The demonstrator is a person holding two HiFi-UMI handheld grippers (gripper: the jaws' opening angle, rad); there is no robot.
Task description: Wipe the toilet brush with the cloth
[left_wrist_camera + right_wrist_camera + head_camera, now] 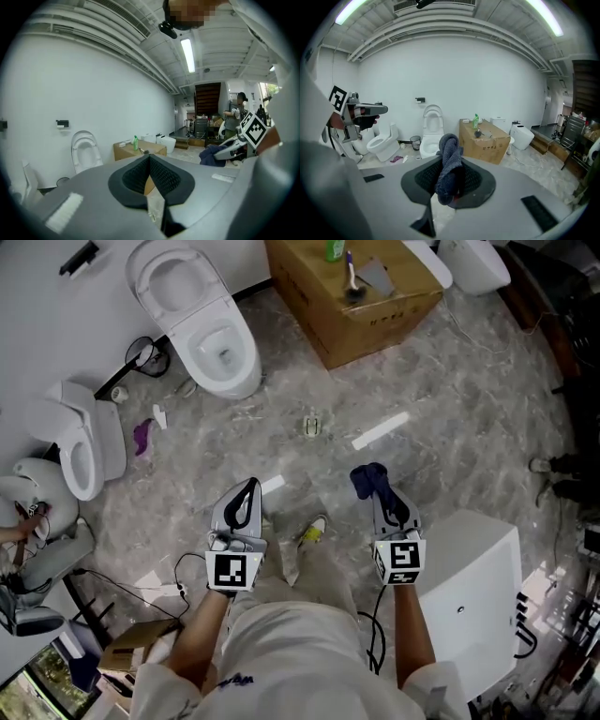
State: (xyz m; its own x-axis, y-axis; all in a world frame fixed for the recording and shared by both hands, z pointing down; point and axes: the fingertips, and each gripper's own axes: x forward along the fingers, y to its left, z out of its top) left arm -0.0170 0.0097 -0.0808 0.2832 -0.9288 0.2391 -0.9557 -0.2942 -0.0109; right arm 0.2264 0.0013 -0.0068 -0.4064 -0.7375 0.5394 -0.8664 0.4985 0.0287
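Note:
The toilet brush [352, 277] lies on top of a cardboard box [375, 315] far ahead, next to a green bottle [335, 249]. In the right gripper view the brush [478, 133] shows small on that box. My right gripper [377, 491] is shut on a dark blue cloth [368, 480], which bunches up between the jaws [449, 164]. Beside it, my left gripper [246, 497] is shut with nothing in it, its pads meeting at the tip [149, 156]. Both grippers are held close to my body, well short of the box.
A white toilet [202, 320] stands ahead left, with another toilet [84, 442] and fixtures at the far left. A white cabinet [473, 577] is close at my right. Cables [141, 592] and small scraps lie on the marbled floor [422, 427].

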